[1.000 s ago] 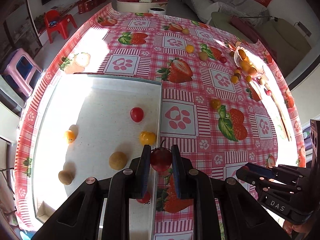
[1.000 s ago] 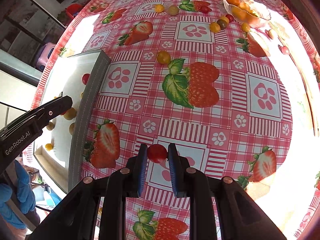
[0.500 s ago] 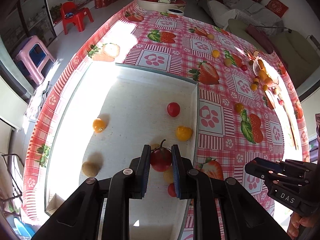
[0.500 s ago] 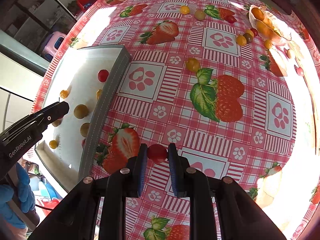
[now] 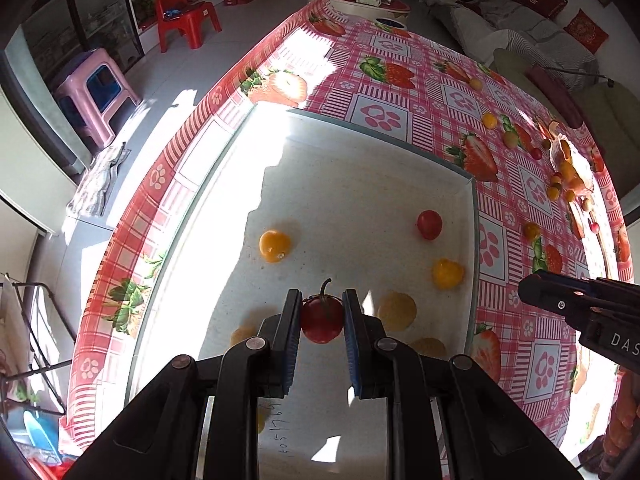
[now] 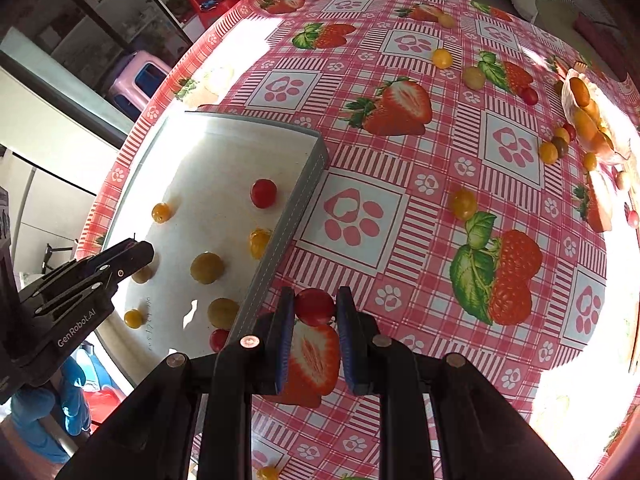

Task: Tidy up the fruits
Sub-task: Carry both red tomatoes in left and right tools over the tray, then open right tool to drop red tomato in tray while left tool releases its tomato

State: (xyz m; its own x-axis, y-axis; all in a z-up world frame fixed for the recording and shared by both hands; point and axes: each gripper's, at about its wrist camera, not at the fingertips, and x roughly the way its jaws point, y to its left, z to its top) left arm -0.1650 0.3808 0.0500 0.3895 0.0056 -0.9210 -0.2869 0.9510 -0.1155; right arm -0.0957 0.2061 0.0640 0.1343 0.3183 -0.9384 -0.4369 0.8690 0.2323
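Note:
My left gripper (image 5: 322,312) is shut on a red cherry tomato with a stem (image 5: 322,318) and holds it above the white tray (image 5: 360,184). The tray holds several small red, orange and yellow fruits, such as a red one (image 5: 429,224) and an orange one (image 5: 274,245). My right gripper (image 6: 315,306) is shut on a red cherry tomato (image 6: 315,306) above the tablecloth, just right of the tray's grey wall (image 6: 292,216). The left gripper also shows at the left of the right wrist view (image 6: 132,254). The right gripper shows at the right of the left wrist view (image 5: 532,290).
The table wears a pink checked cloth with strawberry prints (image 6: 440,160). Loose small fruits lie on it, like a yellow one (image 6: 463,203). A clear dish with orange fruits (image 6: 584,116) stands at the far right. A red chair (image 5: 184,16) and a pink stool (image 5: 96,88) stand on the floor.
My left gripper has moved left and further over the tray with its tomato. My right gripper has moved left toward the tray's wall with its tomato.

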